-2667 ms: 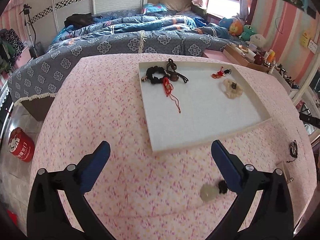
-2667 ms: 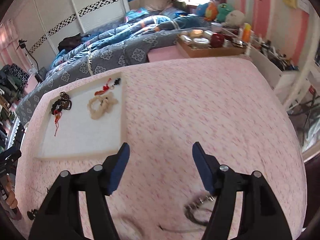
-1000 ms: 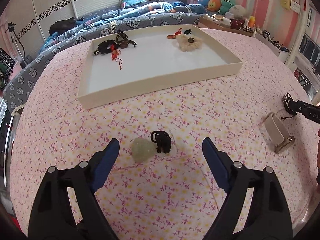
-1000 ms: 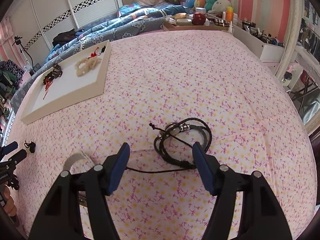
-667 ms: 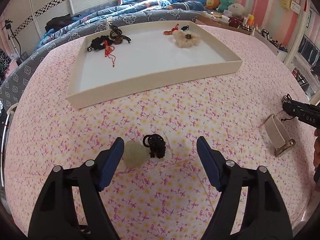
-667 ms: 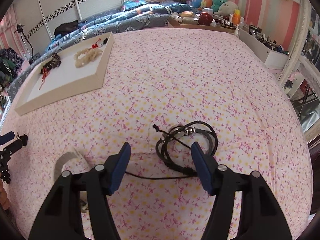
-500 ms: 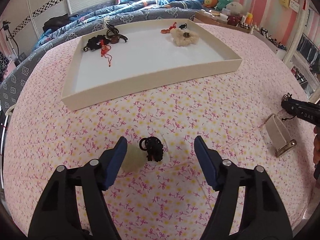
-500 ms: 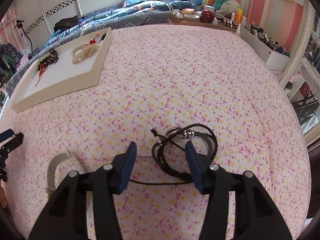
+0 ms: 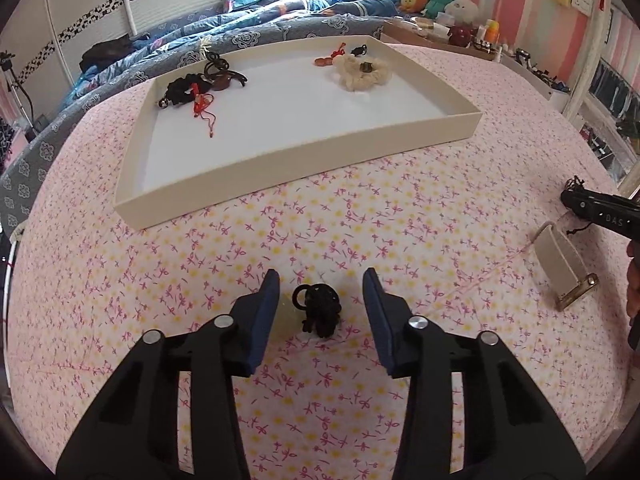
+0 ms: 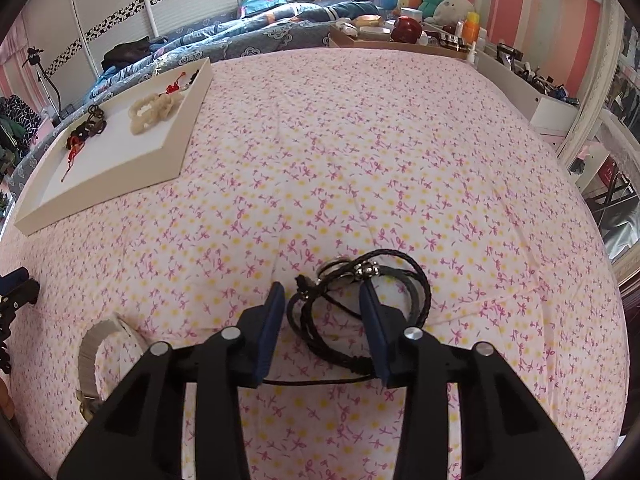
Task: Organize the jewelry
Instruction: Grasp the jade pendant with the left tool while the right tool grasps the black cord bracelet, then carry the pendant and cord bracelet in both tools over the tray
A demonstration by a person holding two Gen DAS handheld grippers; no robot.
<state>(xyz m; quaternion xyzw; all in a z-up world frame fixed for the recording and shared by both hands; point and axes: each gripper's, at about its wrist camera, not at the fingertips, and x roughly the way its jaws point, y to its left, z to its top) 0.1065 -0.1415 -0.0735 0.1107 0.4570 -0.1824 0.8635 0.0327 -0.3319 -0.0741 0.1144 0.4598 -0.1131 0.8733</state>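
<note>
My left gripper [image 9: 322, 286] is open, its blue fingers on either side of a black knotted cord [image 9: 318, 308] tied to a pale green jade pendant [image 9: 282, 314], both on the pink floral cloth. My right gripper [image 10: 322, 294] is open, straddling a coil of black braided cord bracelets [image 10: 360, 300] with metal beads. The cream tray [image 9: 304, 174] holds a black bead bracelet with red tassel [image 9: 188, 90], a cream bead bracelet [image 9: 362, 74] and a small red charm [image 9: 328, 59]. The tray also shows in the right wrist view [image 10: 100, 196].
A beige strap with a gold buckle [image 9: 564, 268] lies at the right; it shows in the right wrist view [image 10: 102, 352]. The right gripper's tip [image 9: 600, 214] is seen beyond it. A bed [image 9: 280, 16] and a cluttered shelf [image 10: 400, 34] stand behind the table.
Both grippers have moved down and forward over their items and their jaws have narrowed around them. The jewelry itself has not moved.
</note>
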